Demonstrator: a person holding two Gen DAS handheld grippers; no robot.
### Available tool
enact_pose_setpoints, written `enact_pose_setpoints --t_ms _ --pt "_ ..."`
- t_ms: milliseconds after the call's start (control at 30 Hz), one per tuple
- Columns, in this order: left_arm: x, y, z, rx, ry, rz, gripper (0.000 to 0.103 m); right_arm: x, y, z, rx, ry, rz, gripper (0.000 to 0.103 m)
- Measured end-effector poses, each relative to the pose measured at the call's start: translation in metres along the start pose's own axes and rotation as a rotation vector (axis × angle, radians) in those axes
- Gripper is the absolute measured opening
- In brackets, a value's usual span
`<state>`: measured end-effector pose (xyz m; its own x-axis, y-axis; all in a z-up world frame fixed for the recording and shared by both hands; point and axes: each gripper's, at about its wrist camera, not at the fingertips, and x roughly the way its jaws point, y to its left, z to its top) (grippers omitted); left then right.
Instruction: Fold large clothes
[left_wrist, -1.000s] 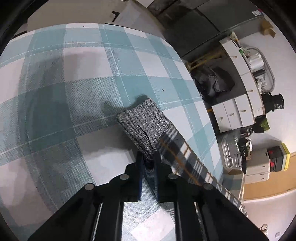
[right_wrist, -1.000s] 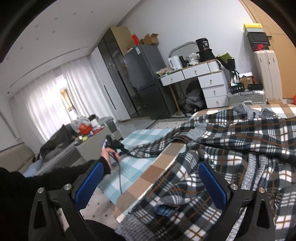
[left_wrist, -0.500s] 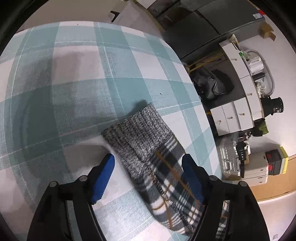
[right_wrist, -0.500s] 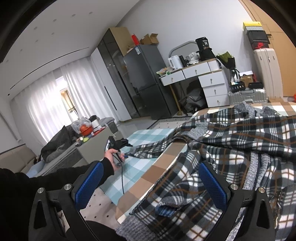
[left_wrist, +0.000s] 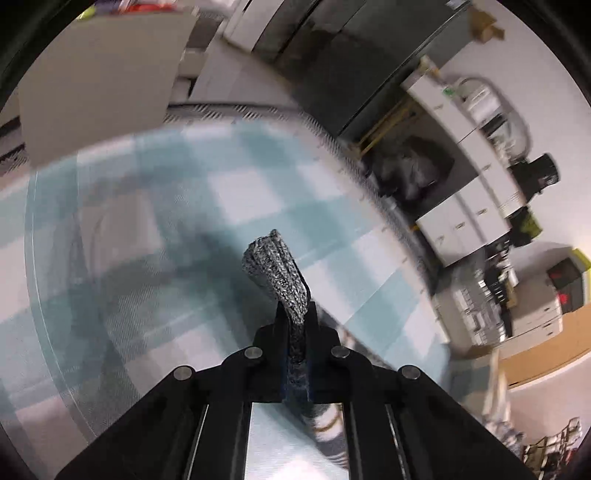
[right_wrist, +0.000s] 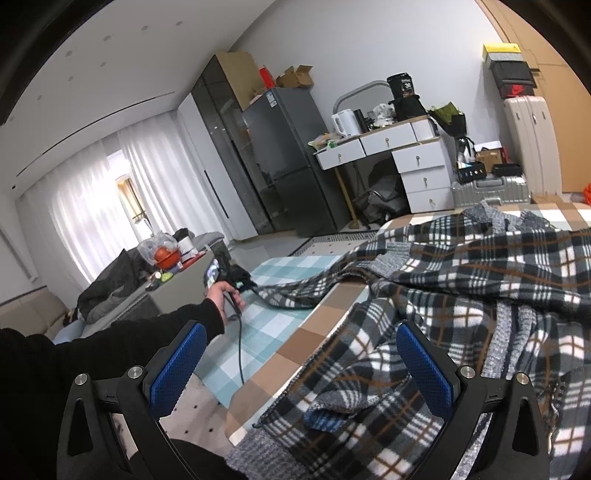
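Note:
A large plaid fleece garment (right_wrist: 480, 280) in black, white and brown lies rumpled on the checked cloth (right_wrist: 280, 269), with one sleeve stretched out to the left. My left gripper (left_wrist: 296, 317) is shut on that sleeve's grey knit cuff (left_wrist: 275, 267) and holds it lifted above the teal checked cloth (left_wrist: 155, 236). The left gripper also shows in the right wrist view (right_wrist: 236, 282), in the person's hand at the sleeve's end. My right gripper (right_wrist: 299, 363) is open and empty, hovering above the garment's near hem.
A white desk with drawers (right_wrist: 402, 155), a dark fridge (right_wrist: 291, 162) and suitcases (right_wrist: 528, 140) stand behind. A low grey table (right_wrist: 173, 280) with clutter sits left. The cloth's near edge (right_wrist: 258, 402) drops to the floor.
My left gripper, open over the flat cuff half a second ago, has shut on the cuff and lifted it. The right gripper has stayed open and nearly still.

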<state>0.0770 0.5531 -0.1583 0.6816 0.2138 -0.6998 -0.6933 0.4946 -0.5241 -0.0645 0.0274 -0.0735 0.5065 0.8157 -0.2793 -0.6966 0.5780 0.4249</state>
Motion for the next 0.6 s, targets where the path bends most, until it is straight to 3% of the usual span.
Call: enact_pose_setpoints --t_ms 133,333,467,600 --pt "-0.041 -0.035 0.020 0.047 -0.091 -0.021 0.002 -0.009 0.000 0.004 0.006 -0.031 0.008 0.103" --pt "-0.116 -0.117 0.030 0.179 -0.171 -0.160 0.002 -0.025 -0.003 0.008 0.003 -0.069 -0.006 0.103" --pt "-0.174 -0.193 0.007 0.318 -0.194 -0.283 0.002 -0.040 -0.008 0.011 0.004 -0.100 -0.014 0.103" --pt "-0.223 -0.269 -0.038 0.468 -0.186 -0.384 0.002 -0.055 -0.014 0.009 0.028 -0.120 -0.024 0.103"
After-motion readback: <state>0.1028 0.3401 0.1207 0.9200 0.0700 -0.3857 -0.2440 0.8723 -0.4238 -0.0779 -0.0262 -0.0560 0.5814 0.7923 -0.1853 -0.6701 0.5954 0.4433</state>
